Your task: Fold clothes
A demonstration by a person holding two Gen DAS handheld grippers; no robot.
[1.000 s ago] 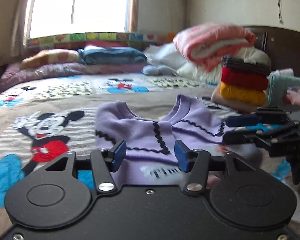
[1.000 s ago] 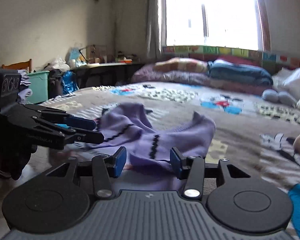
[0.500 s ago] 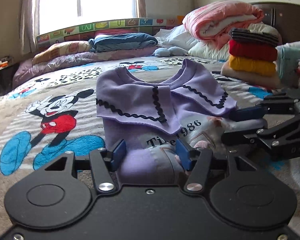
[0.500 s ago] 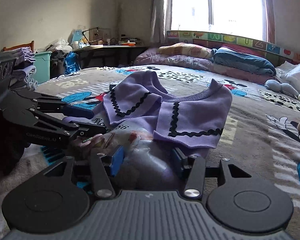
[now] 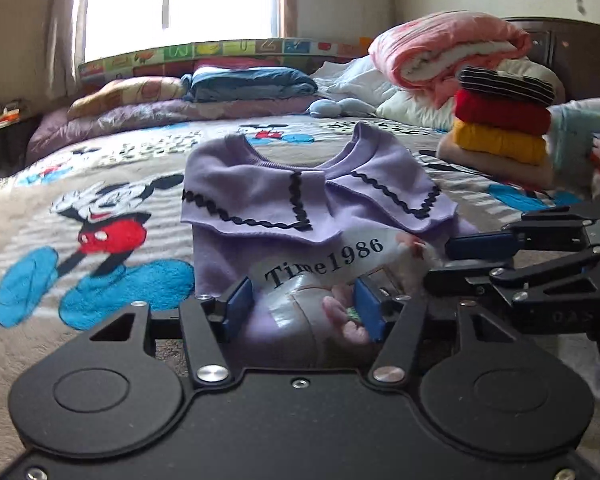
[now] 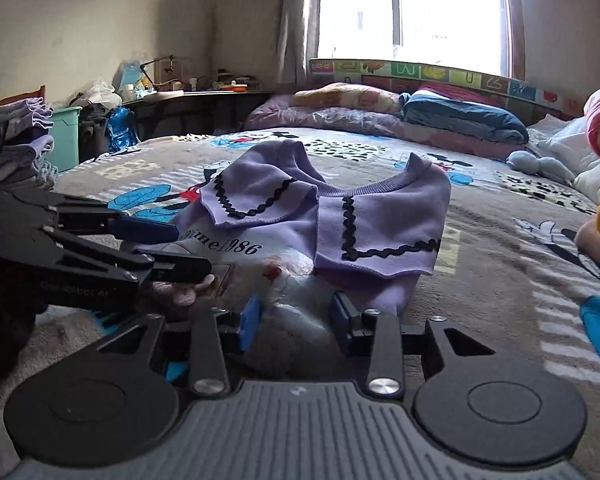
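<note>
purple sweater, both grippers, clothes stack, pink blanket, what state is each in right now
purple sweater: folded on the bed, collar up, print showing
left gripper: open, fingers astride the sweater's near edge
right gripper: open, astride the same edge
clothes stack: folded, piled upright
pink blanket: rolled atop pillows

Left gripper (image 5: 303,309): you hold it low and level, pointing toward the far side, its blue pads (image 5: 238,309) parted wide with cloth lying between them, not pinched. In the right wrist view it enters from the left edge (image 6: 168,248), fingers stacked one above the other and spread.

Right gripper (image 6: 296,318): you hold it low, near the left one, pointing far, blue pads (image 6: 249,322) parted with a clear gap. In the left wrist view it reaches in from the right (image 5: 452,262), fingers apart.
</note>
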